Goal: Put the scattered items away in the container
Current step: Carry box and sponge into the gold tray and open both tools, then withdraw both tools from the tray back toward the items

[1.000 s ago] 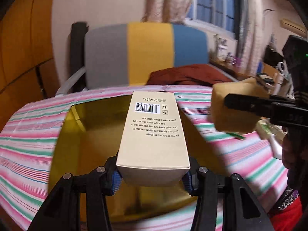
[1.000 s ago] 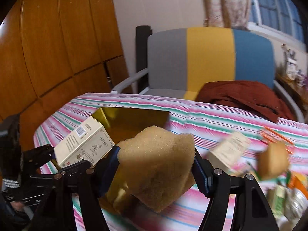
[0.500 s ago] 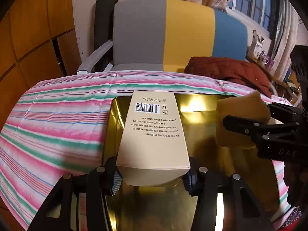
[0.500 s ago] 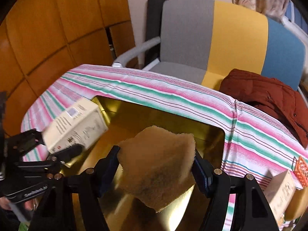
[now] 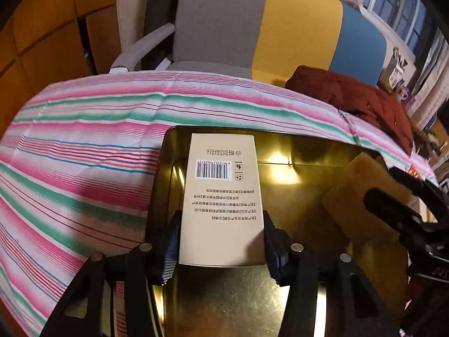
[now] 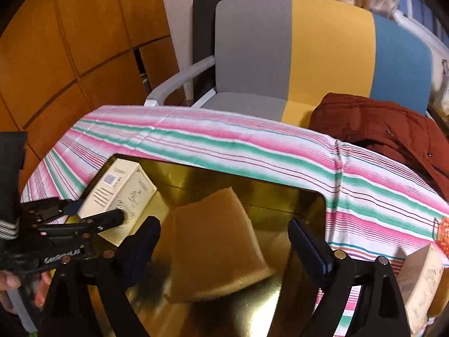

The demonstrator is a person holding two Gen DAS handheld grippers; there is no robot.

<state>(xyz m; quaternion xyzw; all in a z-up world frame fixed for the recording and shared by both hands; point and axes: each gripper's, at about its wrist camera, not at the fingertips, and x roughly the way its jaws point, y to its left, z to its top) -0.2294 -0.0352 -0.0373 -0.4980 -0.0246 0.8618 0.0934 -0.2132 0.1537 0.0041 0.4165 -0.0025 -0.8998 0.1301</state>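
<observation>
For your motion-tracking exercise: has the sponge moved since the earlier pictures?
Yes. The sponge now lies down inside the gold container, free of the right gripper, whose jaws just opened.

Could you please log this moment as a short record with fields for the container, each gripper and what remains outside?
container: shiny gold metal tin, open, on a pink-and-green striped tablecloth
left gripper: shut on a beige cardboard box with a barcode, held over the tin's left side
right gripper: open; its jaws have just been opening, pads clear of the tan sponge
tan sponge: between the open jaws, inside the tin
left outside: another beige carton on the cloth at the right
</observation>
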